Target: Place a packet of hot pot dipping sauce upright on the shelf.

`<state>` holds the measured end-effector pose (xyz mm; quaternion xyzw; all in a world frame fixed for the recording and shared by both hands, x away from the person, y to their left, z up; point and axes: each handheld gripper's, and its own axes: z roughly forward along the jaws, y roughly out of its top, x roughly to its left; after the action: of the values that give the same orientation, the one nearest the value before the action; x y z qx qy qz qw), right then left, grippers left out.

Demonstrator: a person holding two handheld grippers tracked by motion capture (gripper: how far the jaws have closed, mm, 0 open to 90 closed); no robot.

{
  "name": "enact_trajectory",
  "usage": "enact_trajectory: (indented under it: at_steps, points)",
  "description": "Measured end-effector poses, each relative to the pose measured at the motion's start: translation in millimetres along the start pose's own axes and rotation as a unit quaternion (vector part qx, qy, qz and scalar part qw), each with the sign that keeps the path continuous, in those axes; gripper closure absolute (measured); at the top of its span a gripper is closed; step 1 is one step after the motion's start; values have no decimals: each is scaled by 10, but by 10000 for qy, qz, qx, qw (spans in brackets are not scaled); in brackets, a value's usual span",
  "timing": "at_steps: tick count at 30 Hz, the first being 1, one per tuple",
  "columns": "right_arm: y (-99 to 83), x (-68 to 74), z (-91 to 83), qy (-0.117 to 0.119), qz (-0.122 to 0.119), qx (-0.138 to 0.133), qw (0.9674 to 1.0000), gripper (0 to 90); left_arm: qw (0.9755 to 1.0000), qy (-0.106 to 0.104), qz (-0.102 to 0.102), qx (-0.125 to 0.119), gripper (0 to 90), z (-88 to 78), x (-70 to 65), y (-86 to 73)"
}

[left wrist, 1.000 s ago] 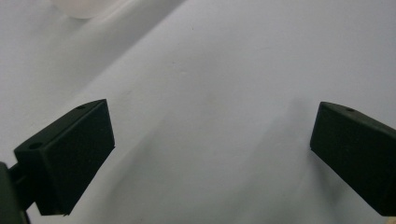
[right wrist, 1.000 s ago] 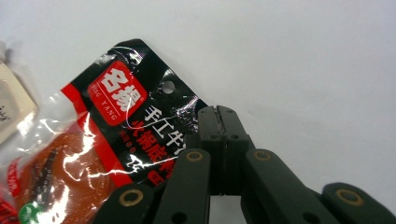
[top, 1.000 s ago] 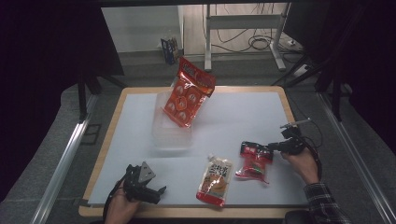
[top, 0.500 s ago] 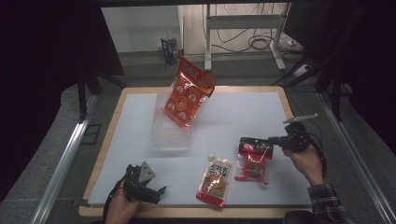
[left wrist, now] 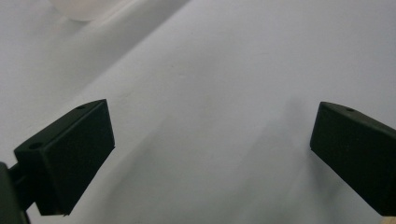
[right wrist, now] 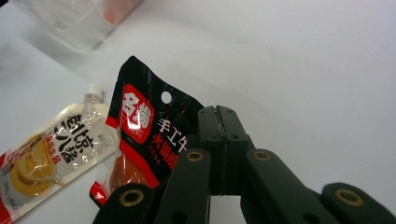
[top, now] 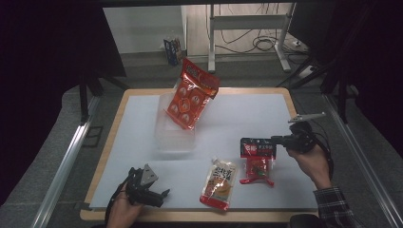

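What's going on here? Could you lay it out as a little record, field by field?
Surface: white table with a wooden rim
Right gripper: shut on the top edge of the black-and-red packet, lifting that edge
Left gripper: open, empty, near the table's front edge
Beside the packet: spouted pouch, lying flat
Farther back: clear container with a large red bag leaning out of it

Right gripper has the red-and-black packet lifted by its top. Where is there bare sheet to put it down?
Bare sheet lies right of the clear tub holding the big red bag, up to the far right corner. Another free strip runs from the left gripper to the tub. Crowded: the near middle, where the spouted pouch lies beside the red-and-black packet in the right gripper.
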<state>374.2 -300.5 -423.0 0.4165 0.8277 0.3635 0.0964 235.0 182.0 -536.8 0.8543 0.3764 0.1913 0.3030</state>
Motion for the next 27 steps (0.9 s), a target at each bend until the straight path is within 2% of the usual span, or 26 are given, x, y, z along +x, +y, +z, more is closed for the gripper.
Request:
enact_trajectory:
  at_steps: [4, 7, 13, 15, 19, 21, 24, 27]
  points:
    - [-18, 7, -37, 10, -27, 0, 10000, 890, 10000, -57, -42, -11, 0, 9, -11, 17]
    - [-49, -46, -15, -50, 38, 70, 10000, 890, 10000, -69, -29, 0, 0, 19, -21, 24]
    - [-211, -268, 155, -304, 353, 458, 9979, 890, 10000, -65, -60, -3, 0, 23, -19, 27]
    - [-288, -299, 181, -352, 449, 574, 9967, 890, 9999, -91, -115, 1, 0, 28, -23, 39]
    - [-462, -277, 183, -349, 575, 712, 9952, 889, 9994, -283, -186, -29, 0, 49, -78, 125]
    - [-580, -225, 181, -273, 608, 771, 9948, 889, 9985, -491, -211, -129, 1, 66, -137, 209]
    - [-699, -173, 183, -156, 608, 851, 9944, 887, 9976, -635, -209, -204, 25, 116, -264, 383]
    - [-756, -174, 150, -127, 557, 820, 9950, 847, 9952, -880, -152, -393, 84, 171, -424, 573]
